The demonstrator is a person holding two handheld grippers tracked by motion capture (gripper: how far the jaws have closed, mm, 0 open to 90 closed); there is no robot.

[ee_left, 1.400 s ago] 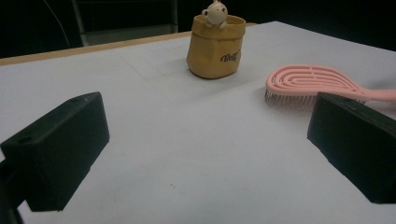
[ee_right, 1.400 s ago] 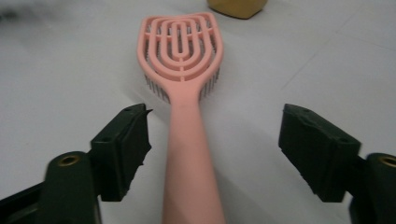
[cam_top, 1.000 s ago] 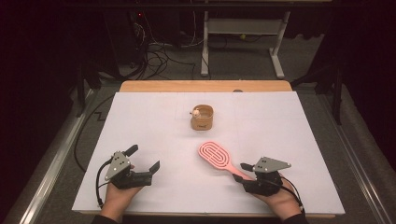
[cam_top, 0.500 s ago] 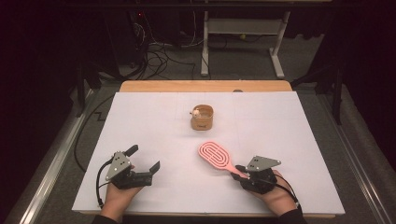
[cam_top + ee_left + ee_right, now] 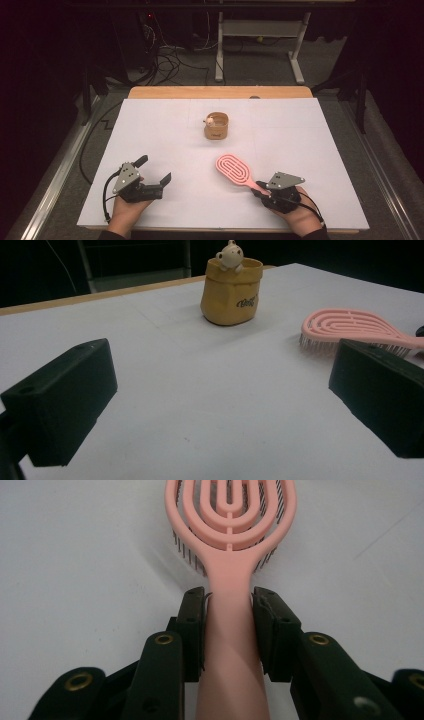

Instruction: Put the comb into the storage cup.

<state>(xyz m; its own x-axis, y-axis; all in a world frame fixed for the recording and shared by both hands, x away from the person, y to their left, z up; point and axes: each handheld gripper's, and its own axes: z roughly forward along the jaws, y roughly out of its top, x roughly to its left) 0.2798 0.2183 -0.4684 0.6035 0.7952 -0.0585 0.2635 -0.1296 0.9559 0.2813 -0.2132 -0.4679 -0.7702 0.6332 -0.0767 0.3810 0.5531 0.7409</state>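
Pink hairbrush (image 5: 234, 170) flat on white table sheet (image 5: 165, 125), near side of yellow pot (image 5: 216, 126), head angled toward it. Handle between jaws of right gripper (image 5: 260, 188), pads (image 5: 192, 625) just closed and pressed against both sides, behind the neck. Bristles down. Left gripper (image 5: 153, 169) well left of brush, jaws spread wide, nothing between. Small figure (image 5: 230, 254) at pot rim.
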